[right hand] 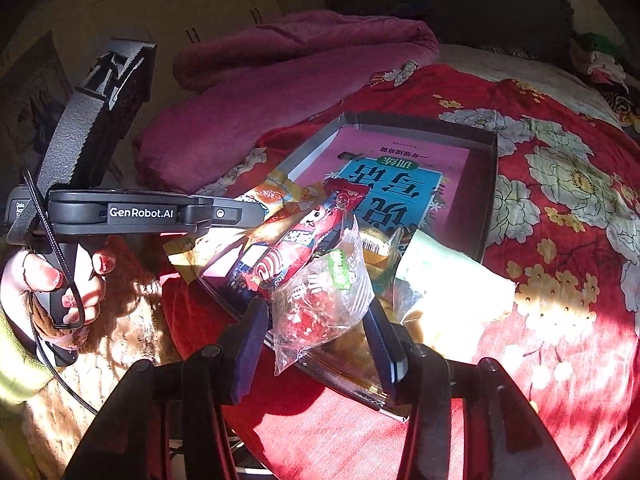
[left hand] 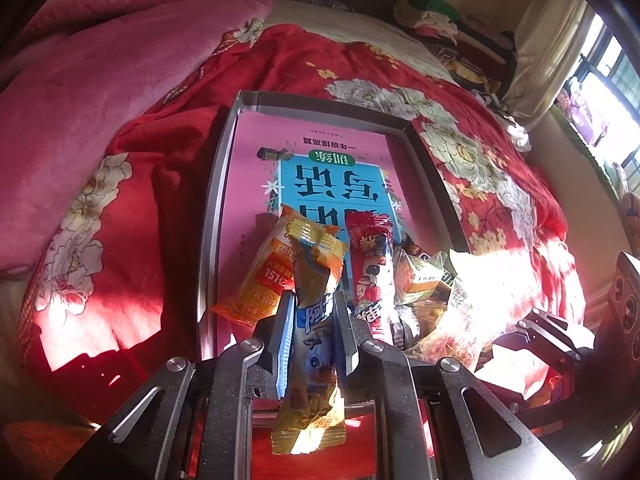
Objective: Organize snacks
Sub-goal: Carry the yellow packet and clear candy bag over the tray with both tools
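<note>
Blue-and-gold snack packet (left hand: 310,320), crinkled, foil-ended

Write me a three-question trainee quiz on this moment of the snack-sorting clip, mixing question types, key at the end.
1. True or false: the left gripper is shut on a blue and yellow snack packet.
2. The right gripper has its fingers on either side of: A) a clear bag of red snacks B) a book C) a blanket.
3. Fill in: the snacks lie piled at the near end of a shallow ____ on the red floral bedspread.

Key: 1 true; 2 A; 3 box.
</note>
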`<state>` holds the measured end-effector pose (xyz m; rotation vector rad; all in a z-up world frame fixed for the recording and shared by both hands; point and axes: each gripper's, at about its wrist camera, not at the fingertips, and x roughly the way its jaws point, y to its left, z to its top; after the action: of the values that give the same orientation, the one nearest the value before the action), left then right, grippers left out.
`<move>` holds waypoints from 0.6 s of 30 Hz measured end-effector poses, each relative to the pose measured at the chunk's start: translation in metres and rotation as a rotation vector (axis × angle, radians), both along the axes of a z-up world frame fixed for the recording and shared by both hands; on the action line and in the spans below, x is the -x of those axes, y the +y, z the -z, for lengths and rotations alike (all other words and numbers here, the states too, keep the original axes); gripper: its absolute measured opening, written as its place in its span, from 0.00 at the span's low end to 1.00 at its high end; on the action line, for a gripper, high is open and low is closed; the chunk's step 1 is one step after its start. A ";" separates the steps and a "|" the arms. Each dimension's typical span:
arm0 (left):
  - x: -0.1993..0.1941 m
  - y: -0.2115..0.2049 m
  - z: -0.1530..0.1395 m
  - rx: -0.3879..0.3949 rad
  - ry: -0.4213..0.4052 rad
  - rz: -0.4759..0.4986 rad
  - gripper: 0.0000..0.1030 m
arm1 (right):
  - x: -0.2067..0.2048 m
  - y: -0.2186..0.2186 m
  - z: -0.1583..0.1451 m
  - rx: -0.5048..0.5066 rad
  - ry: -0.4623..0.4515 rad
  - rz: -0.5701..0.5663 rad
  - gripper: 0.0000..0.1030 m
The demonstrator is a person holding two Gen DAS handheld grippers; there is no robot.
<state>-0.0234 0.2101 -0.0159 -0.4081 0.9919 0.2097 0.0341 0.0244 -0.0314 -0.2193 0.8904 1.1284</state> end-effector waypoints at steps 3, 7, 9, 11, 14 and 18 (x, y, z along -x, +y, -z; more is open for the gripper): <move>-0.001 -0.001 0.000 0.002 0.000 0.007 0.17 | 0.001 0.000 -0.001 0.000 -0.010 -0.004 0.48; -0.002 -0.004 0.001 0.004 0.002 0.015 0.17 | 0.004 0.002 -0.002 -0.001 -0.023 -0.016 0.48; -0.002 -0.005 0.001 0.004 0.002 0.018 0.17 | 0.005 0.003 -0.003 -0.004 -0.028 -0.023 0.48; -0.002 -0.005 0.001 0.005 0.001 0.020 0.17 | 0.007 0.006 -0.003 -0.006 -0.035 -0.033 0.48; -0.003 -0.007 0.002 0.007 0.002 0.026 0.17 | 0.010 0.011 -0.001 0.010 -0.053 -0.047 0.48; -0.004 -0.008 0.003 0.009 0.003 0.034 0.17 | 0.014 0.017 0.001 0.028 -0.093 -0.067 0.48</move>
<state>-0.0193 0.2018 -0.0189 -0.3991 1.0025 0.1758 0.0202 0.0411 -0.0321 -0.3242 0.8218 1.1589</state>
